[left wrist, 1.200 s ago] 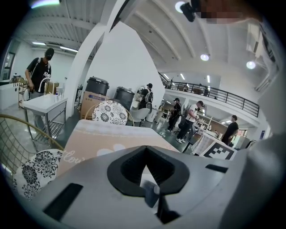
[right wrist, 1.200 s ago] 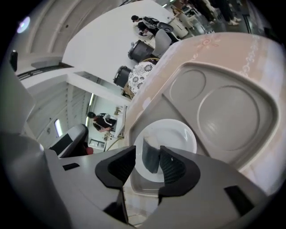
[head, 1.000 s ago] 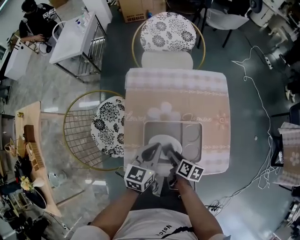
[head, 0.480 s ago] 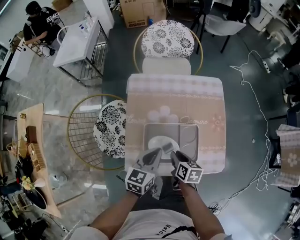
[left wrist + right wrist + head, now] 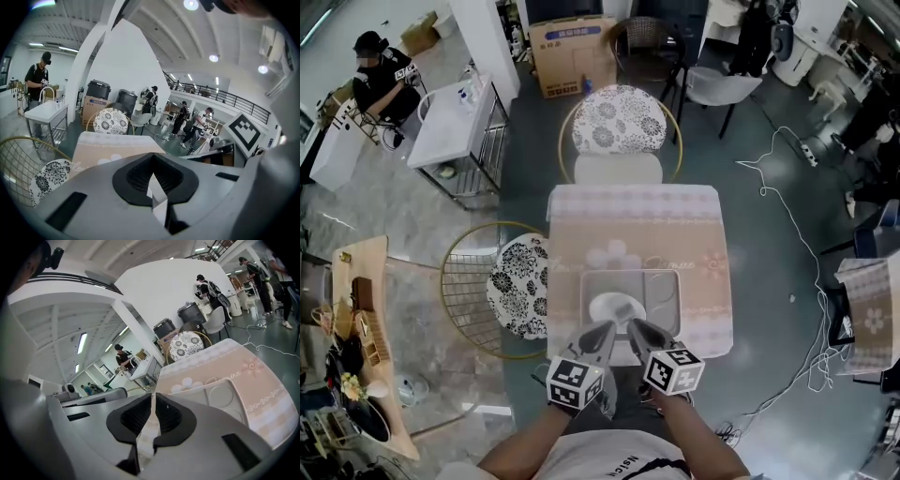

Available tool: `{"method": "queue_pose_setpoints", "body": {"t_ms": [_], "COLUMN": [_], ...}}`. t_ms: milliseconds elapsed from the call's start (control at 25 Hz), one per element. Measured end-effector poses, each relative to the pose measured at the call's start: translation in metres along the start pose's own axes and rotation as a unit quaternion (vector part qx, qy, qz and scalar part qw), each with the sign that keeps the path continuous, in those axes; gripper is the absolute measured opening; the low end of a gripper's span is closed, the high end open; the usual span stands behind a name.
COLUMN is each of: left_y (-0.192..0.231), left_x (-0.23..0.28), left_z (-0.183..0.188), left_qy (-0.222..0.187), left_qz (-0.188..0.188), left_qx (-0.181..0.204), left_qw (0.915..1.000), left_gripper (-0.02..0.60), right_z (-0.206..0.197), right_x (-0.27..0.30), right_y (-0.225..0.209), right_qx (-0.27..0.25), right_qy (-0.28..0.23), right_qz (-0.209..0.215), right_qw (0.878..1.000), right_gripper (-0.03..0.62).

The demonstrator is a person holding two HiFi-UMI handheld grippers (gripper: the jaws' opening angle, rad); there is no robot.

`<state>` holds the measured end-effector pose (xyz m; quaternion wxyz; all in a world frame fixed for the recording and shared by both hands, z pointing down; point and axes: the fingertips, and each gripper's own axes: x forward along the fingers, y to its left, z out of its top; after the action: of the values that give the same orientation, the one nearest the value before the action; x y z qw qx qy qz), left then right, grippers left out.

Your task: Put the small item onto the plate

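Note:
A white plate (image 5: 617, 307) lies in the left part of a grey compartment tray (image 5: 664, 292) on the pink-clothed table (image 5: 637, 220). I cannot make out a separate small item anywhere. Both grippers hover side by side over the table's near edge, just short of the plate. In the left gripper (image 5: 605, 330) view the black pads (image 5: 136, 176) meet with nothing between them. The right gripper (image 5: 635, 326) is closing: its pads (image 5: 171, 416) stand almost together, and the thin slit left holds nothing. The tray (image 5: 234, 404) shows past its jaws.
One patterned round chair (image 5: 609, 122) stands at the table's far side and another (image 5: 517, 286) at its left. A cable (image 5: 811, 272) trails over the floor on the right. A white metal table (image 5: 455, 117) and a seated person (image 5: 380, 80) are at the far left.
Both grippers have drawn back from over the plate toward the table's near edge. The head view has pulled back and takes in more of the room.

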<state>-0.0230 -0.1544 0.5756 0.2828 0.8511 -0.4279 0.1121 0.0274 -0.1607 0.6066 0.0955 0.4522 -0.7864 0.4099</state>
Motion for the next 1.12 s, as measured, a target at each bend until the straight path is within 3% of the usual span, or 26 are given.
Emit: {"method": "queue_pose_setpoints", "body": {"t_ms": [320, 760, 1120], "left_y": [-0.023, -0.061, -0.077], "left_x": [-0.036, -0.079, -0.108], "left_z": [0.035, 0.092, 0.115], "left_qy": [-0.023, -0.086, -0.119], "left_qz": [-0.017, -0.043, -0.051], "left_qx": [-0.007, 0.030, 0.042], "left_qw": [0.9995, 0.9949, 0.9907], "left_gripper": [0.005, 0.005, 0.005], "right_z": [0.033, 0.083, 0.094], "right_x": [-0.039, -0.096, -0.119], "right_y": [0.053, 0.105, 0.134], "right_qx": [-0.029, -0.078, -0.111], "right_qy": [-0.046, -0.133, -0.162], "right_qz": [0.031, 0.051, 0.055], "right_qw": [0.998, 0.987, 0.979], "right_gripper": [0.023, 0.014, 0.014]}}
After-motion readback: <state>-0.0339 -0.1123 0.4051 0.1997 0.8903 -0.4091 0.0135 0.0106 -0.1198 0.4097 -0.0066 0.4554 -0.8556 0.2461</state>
